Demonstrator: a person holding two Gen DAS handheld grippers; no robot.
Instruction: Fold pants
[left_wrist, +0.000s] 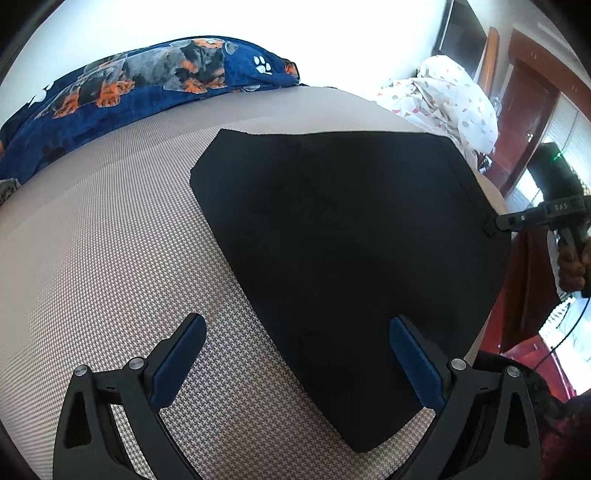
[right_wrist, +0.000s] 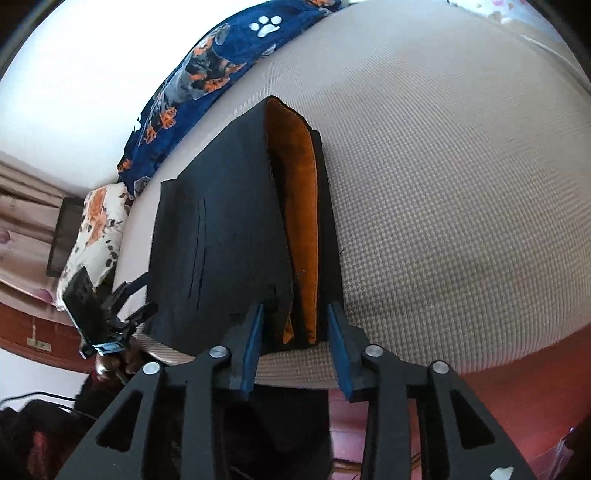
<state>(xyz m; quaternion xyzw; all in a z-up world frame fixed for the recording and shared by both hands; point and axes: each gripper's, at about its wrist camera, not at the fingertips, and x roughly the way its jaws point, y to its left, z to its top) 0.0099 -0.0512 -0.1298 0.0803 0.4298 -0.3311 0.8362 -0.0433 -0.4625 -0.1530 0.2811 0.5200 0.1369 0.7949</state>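
One folded pants (left_wrist: 343, 236) (orange lining), two grippers: left (left_wrist: 297, 354) open, right (right_wrist: 295, 326) parted astride its edge

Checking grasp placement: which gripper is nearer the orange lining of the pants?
Right. The right gripper straddles the orange lining at the pants' waist; the left gripper hovers at their opposite end.

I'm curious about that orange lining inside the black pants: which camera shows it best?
The right wrist view: the orange lining shows between the layers of the folded black pants, just ahead of that gripper. The left wrist view shows the pants only as a flat black shape, no orange.
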